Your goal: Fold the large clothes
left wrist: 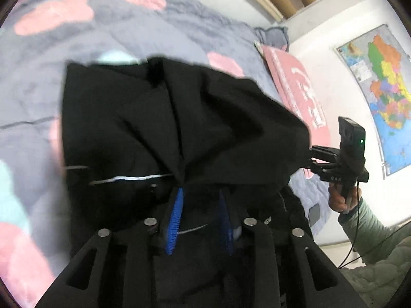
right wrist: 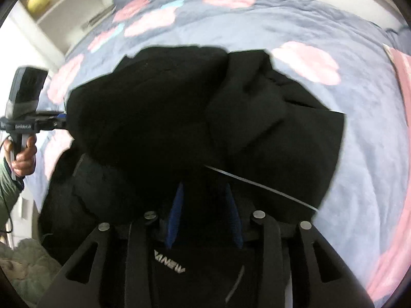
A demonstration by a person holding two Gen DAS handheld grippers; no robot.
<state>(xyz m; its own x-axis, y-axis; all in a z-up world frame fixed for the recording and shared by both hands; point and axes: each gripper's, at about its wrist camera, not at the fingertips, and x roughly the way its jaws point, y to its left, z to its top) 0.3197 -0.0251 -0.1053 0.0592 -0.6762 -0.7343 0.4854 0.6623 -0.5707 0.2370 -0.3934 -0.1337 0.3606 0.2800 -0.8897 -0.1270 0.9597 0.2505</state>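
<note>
Big black jacket mid-fold over the bed, one pair of tongs on each end

The black jacket hung bunched over the bed's grey quilt with its pink and teal blobs, thin white piping running across the cloth. In the left wrist view the fabric gathered to a pinch right at the left tongs, blue pads a little apart with the cloth between them. Same deal with the right tongs: jacket between the blue pads, slightly parted. Below them a white logo showed upside down, too blurry to read for sure. A pink pillow had white lettering I couldn't make out, and a colourful wall map hung behind.
</note>
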